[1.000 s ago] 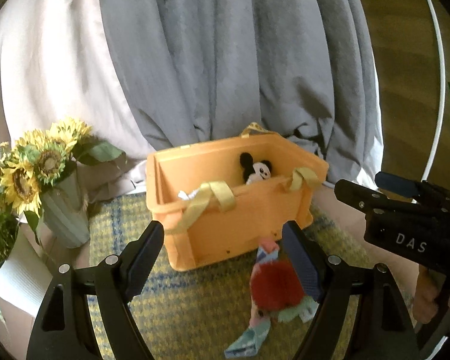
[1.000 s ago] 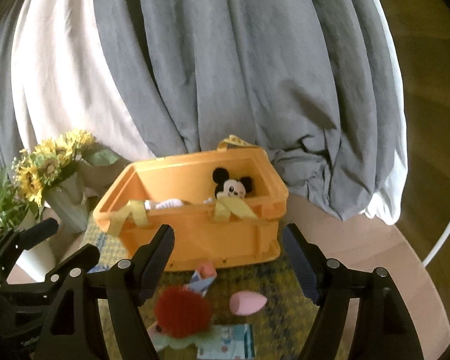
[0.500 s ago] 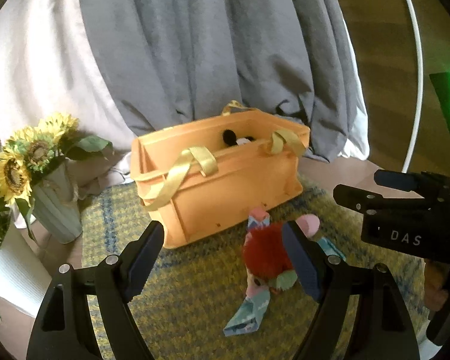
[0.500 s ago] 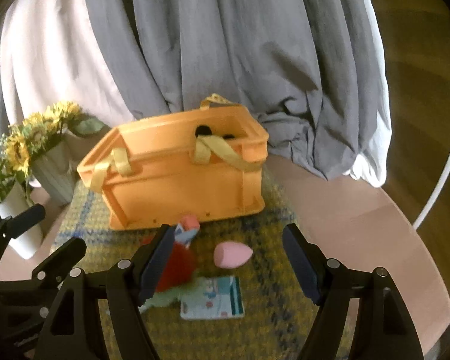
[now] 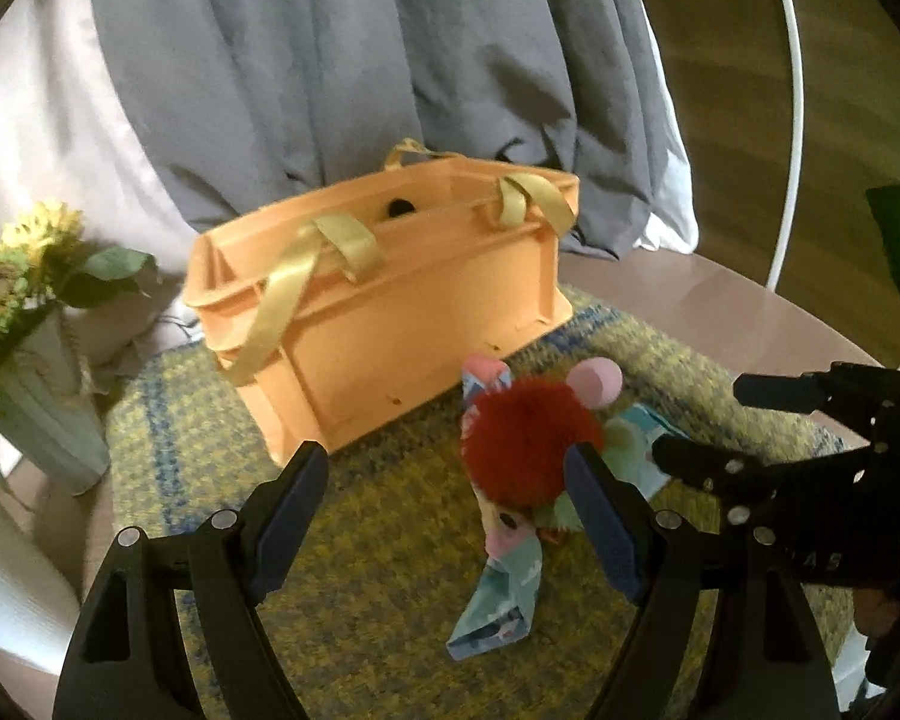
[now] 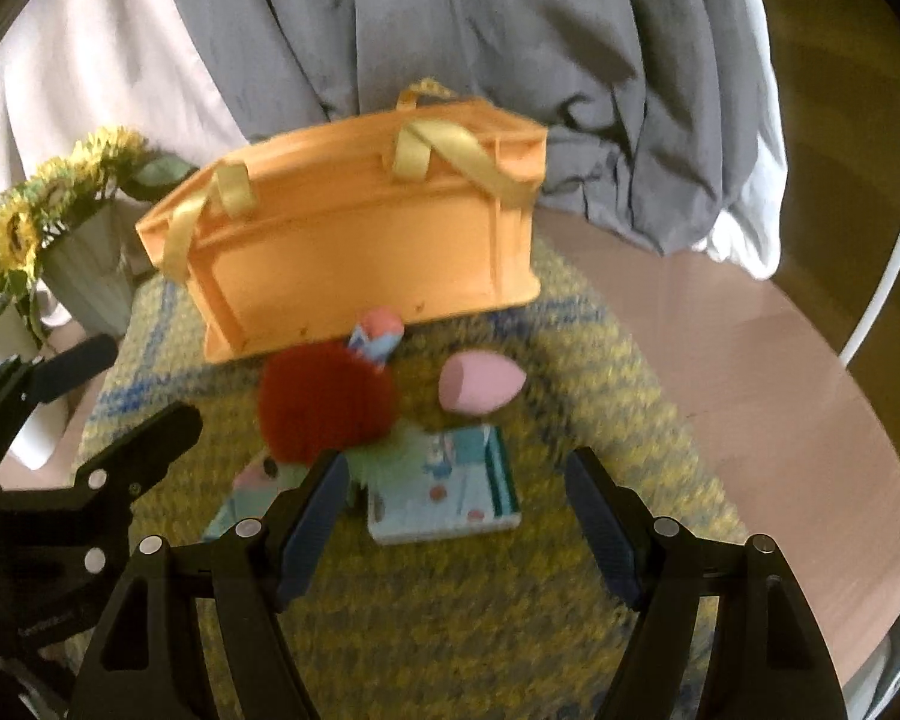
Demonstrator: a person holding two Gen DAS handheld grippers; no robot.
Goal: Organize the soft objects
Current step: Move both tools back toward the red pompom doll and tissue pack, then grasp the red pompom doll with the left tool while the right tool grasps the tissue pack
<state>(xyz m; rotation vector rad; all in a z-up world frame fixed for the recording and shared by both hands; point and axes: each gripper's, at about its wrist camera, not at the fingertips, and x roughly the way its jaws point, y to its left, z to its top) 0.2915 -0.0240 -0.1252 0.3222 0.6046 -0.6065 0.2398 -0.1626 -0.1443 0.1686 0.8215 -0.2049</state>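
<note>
two black grippers hang over the yellow woven mat (image 6: 450, 618) on the round brown counter (image 6: 750, 384), fingers spread and empty: left gripper (image 5: 444, 516), right gripper (image 6: 456, 516). just beyond lie a red-haired cloth doll (image 5: 528, 450), a pale blue folded cloth (image 6: 444, 492) and a pink egg-shaped sponge (image 6: 477, 387). behind stands an orange plastic crate with yellow ribbon handles (image 5: 390, 312), before grey drapes (image 5: 390, 60).

No legible text (only blurred marks)

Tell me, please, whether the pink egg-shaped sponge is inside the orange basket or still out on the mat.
Out: the pink sponge lies on the yellow mat, in front of the orange basket.
</note>
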